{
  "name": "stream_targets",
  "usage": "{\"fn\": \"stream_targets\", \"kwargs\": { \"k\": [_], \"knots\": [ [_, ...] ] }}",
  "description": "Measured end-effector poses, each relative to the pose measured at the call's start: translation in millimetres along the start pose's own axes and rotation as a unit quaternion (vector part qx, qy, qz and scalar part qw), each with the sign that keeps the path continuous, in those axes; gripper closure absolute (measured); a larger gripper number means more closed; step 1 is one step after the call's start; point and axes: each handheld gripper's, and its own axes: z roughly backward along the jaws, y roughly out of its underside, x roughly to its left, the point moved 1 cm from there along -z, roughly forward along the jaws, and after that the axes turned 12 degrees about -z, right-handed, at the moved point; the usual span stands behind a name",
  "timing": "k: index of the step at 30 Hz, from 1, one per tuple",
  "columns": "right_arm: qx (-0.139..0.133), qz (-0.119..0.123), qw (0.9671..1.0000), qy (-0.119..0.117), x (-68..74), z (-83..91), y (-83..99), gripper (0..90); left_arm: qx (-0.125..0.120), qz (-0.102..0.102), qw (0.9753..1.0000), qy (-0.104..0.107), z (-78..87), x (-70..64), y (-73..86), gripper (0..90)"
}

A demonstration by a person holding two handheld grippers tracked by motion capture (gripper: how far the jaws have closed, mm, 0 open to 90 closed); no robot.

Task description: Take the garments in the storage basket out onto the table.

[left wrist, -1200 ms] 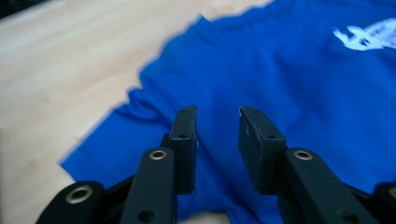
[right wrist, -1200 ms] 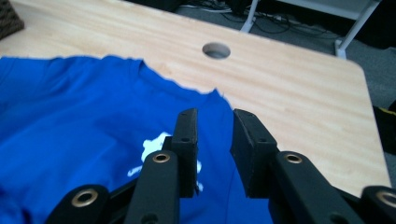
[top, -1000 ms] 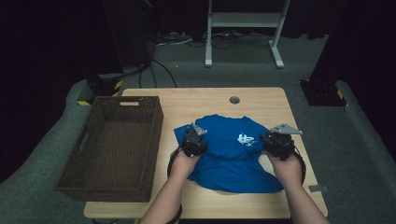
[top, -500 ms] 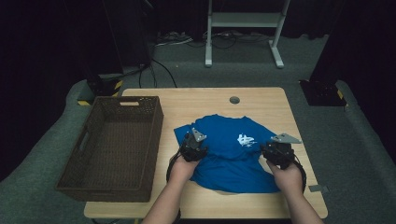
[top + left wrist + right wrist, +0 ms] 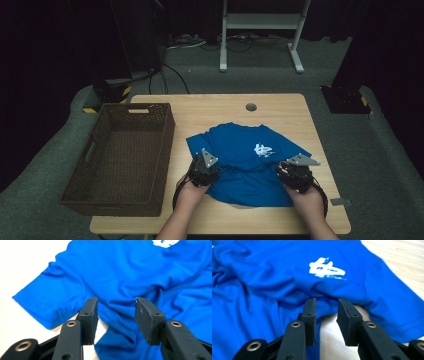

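Observation:
A blue T-shirt (image 5: 247, 155) with a white chest print (image 5: 262, 149) lies rumpled on the wooden table (image 5: 210, 107). My left gripper (image 5: 204, 167) stands open over the shirt's left side, just below the sleeve. In the left gripper view its jaws are wide apart (image 5: 115, 301) above the blue T-shirt (image 5: 120, 270), with nothing between them. My right gripper (image 5: 295, 171) is at the shirt's right side under the other sleeve. In the right gripper view it is open by a narrower gap (image 5: 326, 301), its tips at a fold of the blue T-shirt (image 5: 274, 290), print (image 5: 325, 268) beyond.
A dark wicker basket (image 5: 135, 106) stands along the table's left side, close to the left gripper. A round cable hole (image 5: 251, 107) is near the far edge. A white stand (image 5: 260, 22) and cables lie on the floor behind the table.
Both grippers have drawn back toward the person, from the shirt's shoulders to its sides below the sleeves. The shirt lies much as before.

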Motion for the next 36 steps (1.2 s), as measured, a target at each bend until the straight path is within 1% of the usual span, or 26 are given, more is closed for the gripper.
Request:
{"fn": "stream_targets", "kwargs": {
  "k": [2, 6, 10, 11, 13, 15, 16, 18, 21, 26, 28, 29, 30, 32, 36],
  "knots": [
    [0.003, 0.003, 1.0000, 0.000, 2.3, 0.6, 3.0, 67.3, 0.003, 0.001, 1.0000, 0.000, 2.8, -0.6, 3.2, 51.8],
    [0.013, 0.012, 0.9998, 0.000, 5.5, -0.8, 7.4, 66.7, 0.012, 0.015, 0.9998, 0.007, 4.2, -1.7, 14.8, 52.7],
    [0.025, 0.023, 0.9994, 0.004, 7.9, -5.4, 9.7, 65.4, 0.020, 0.012, 0.9997, 0.010, 1.5, -3.9, 22.4, 56.1],
    [0.030, 0.024, 0.9992, 0.005, 8.0, -7.5, 10.3, 65.4, 0.021, 0.013, 0.9996, 0.012, 0.8, -4.6, 23.2, 56.2],
    [0.037, 0.024, 0.9990, 0.008, 7.6, -10.2, 11.6, 65.4, 0.025, 0.008, 0.9996, 0.014, -0.7, -5.8, 24.9, 56.9],
    [0.044, 0.029, 0.9986, 0.011, 7.3, -12.2, 13.8, 65.4, 0.028, 0.009, 0.9994, 0.016, -2.6, -7.7, 26.7, 57.1],
    [0.047, 0.033, 0.9983, 0.014, 7.2, -12.9, 15.0, 65.5, 0.031, 0.005, 0.9994, 0.016, -3.3, -8.3, 27.5, 57.1],
    [0.046, 0.032, 0.9984, 0.013, 6.1, -12.6, 16.5, 65.5, 0.028, 0.009, 0.9995, 0.016, -3.1, -9.7, 28.9, 57.3],
    [0.046, 0.035, 0.9982, 0.017, 4.2, -11.1, 17.2, 65.5, 0.027, 0.009, 0.9995, 0.016, -2.2, -10.1, 29.8, 57.3],
    [0.045, 0.035, 0.9980, 0.026, -2.9, -5.9, 20.2, 65.5, 0.028, 0.012, 0.9993, 0.021, 1.1, -11.4, 32.2, 57.0],
    [0.044, 0.033, 0.9980, 0.030, -6.9, -2.5, 22.5, 65.5, 0.029, 0.007, 0.9993, 0.024, 3.5, -12.9, 33.2, 56.9],
    [0.043, 0.033, 0.9980, 0.034, -10.0, -0.1, 24.1, 65.6, 0.030, 0.008, 0.9992, 0.026, 4.9, -14.6, 33.7, 56.7],
    [0.043, 0.032, 0.9979, 0.037, -12.7, 2.0, 25.4, 65.6, 0.031, 0.006, 0.9991, 0.027, 6.3, -15.6, 34.0, 56.6],
    [0.042, 0.031, 0.9977, 0.043, -17.8, 5.9, 27.7, 65.5, 0.033, 0.002, 0.9989, 0.034, 10.2, -20.5, 35.0, 56.5],
    [0.040, 0.027, 0.9970, 0.060, -31.7, 15.3, 33.0, 65.2, 0.031, 0.000, 0.9982, 0.051, 19.3, -35.4, 37.0, 56.4]
  ]
}}
